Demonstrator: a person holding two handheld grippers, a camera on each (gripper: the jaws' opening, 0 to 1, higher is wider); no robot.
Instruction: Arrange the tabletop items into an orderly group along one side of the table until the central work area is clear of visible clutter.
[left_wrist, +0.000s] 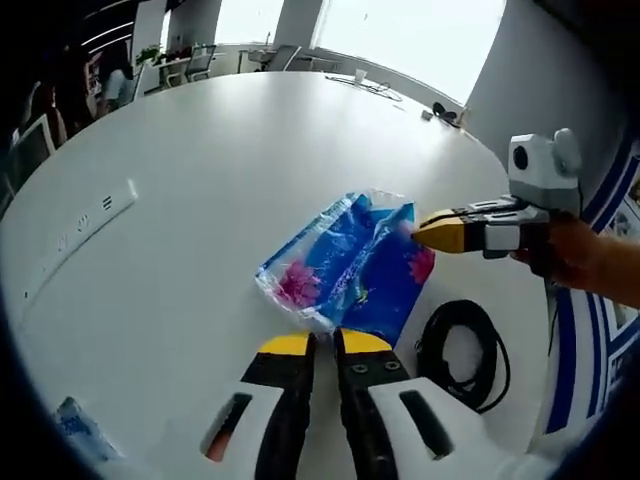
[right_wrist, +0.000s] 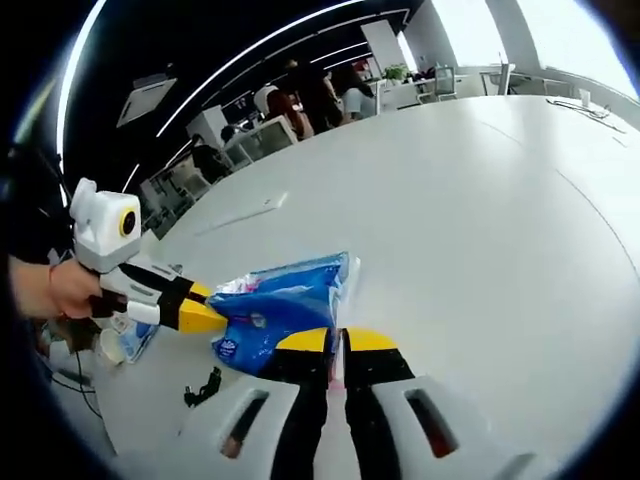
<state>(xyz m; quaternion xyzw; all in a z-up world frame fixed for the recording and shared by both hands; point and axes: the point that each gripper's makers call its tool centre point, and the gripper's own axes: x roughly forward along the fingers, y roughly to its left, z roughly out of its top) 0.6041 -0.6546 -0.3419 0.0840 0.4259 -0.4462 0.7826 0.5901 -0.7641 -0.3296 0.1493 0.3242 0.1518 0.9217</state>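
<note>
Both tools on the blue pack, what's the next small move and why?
Probably lift the blue tissue pack slightly and carry it toward the table edge. The left tool and right tool each look closed on opposite ends of it, and it lies out on the open tabletop beside the black cable.

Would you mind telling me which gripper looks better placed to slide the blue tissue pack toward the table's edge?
Probably both together: the left gripper and right gripper each have closed tips at opposite ends of the blue tissue pack. If one, left; the pack lies straight ahead of it on the white table.
</note>
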